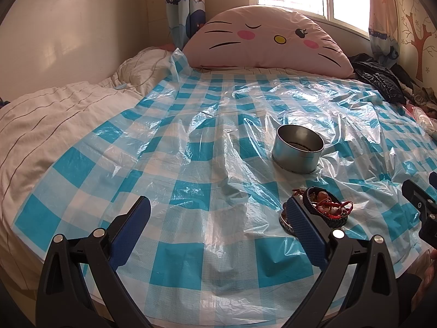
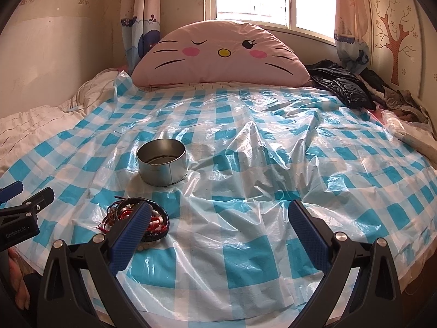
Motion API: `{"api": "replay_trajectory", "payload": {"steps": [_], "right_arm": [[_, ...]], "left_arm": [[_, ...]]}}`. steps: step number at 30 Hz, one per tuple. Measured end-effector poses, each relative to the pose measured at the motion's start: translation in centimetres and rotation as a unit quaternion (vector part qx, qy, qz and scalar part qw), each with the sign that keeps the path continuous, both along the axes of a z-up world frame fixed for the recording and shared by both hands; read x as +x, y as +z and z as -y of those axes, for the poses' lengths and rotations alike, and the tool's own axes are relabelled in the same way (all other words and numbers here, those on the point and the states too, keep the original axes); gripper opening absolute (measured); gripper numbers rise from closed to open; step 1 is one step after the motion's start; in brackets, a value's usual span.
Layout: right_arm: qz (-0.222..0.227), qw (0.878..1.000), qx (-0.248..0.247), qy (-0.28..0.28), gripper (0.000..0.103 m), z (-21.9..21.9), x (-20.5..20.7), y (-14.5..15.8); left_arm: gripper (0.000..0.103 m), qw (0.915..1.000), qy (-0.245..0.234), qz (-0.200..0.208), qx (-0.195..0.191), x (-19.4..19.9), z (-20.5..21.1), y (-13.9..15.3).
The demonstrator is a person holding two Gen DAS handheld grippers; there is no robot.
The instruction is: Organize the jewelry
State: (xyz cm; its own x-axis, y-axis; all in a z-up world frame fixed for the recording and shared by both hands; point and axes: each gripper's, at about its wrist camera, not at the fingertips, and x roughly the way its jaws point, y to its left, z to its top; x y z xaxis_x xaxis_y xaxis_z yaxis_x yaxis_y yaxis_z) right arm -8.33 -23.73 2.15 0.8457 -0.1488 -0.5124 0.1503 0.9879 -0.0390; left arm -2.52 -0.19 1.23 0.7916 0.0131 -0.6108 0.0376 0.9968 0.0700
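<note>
A pile of bracelets (image 1: 326, 206), black braided, red cord and beaded, lies on the blue-checked plastic sheet (image 1: 191, 147). In the right wrist view the same pile (image 2: 131, 216) sits partly behind the left fingertip. A round metal tin (image 1: 299, 149) stands open-topped just beyond the pile, also seen as the tin (image 2: 162, 162) in the right wrist view; something dark lies at its bottom. My left gripper (image 1: 218, 205) is open, its right finger just left of the pile. My right gripper (image 2: 220, 210) is open above bare sheet, to the right of the pile.
A pink cat-face cushion (image 1: 262, 38) leans at the head of the bed under a window. Dark clothes (image 2: 352, 87) are heaped at the far right. A white quilt (image 1: 54, 117) covers the left side. The sheet is wrinkled around the tin.
</note>
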Motion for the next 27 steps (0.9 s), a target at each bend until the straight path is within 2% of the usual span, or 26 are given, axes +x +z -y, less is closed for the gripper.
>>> {"api": "replay_trajectory", "payload": {"steps": [4,6,8,14,16,18,22,27], "right_arm": [[-0.008,1.0,0.014,0.011,0.096,0.4,0.1,0.0],[-0.053,0.998,0.019,0.027,0.096,0.6,1.1,-0.3],[-0.066,0.997,0.024,0.044,0.096,0.6,1.8,-0.3],[-0.071,0.996,0.05,0.032,0.096,1.6,4.3,-0.5],[-0.119,0.989,0.077,0.053,0.096,1.9,5.6,-1.5],[-0.16,0.98,0.074,0.097,0.096,0.6,7.0,-2.7],[-0.168,0.968,0.046,0.181,0.096,-2.6,8.9,-4.2],[-0.207,0.946,0.103,0.229,0.096,-3.9,11.8,-6.4]], "left_arm": [[0.096,1.0,-0.001,0.0,-0.001,0.0,0.0,0.0],[0.096,1.0,-0.002,-0.001,-0.002,0.0,0.1,0.0],[0.096,1.0,-0.005,-0.003,-0.003,0.0,0.2,-0.1],[0.096,0.9989,-0.043,-0.008,-0.019,0.0,0.9,0.0],[0.096,0.9988,-0.045,-0.009,-0.018,-0.1,1.0,0.0],[0.096,0.9988,-0.044,-0.01,-0.017,-0.1,1.0,0.0],[0.096,0.9992,-0.035,-0.007,-0.016,-0.1,1.1,0.0],[0.096,0.9991,-0.028,-0.017,-0.025,0.3,0.2,-0.1]]}}
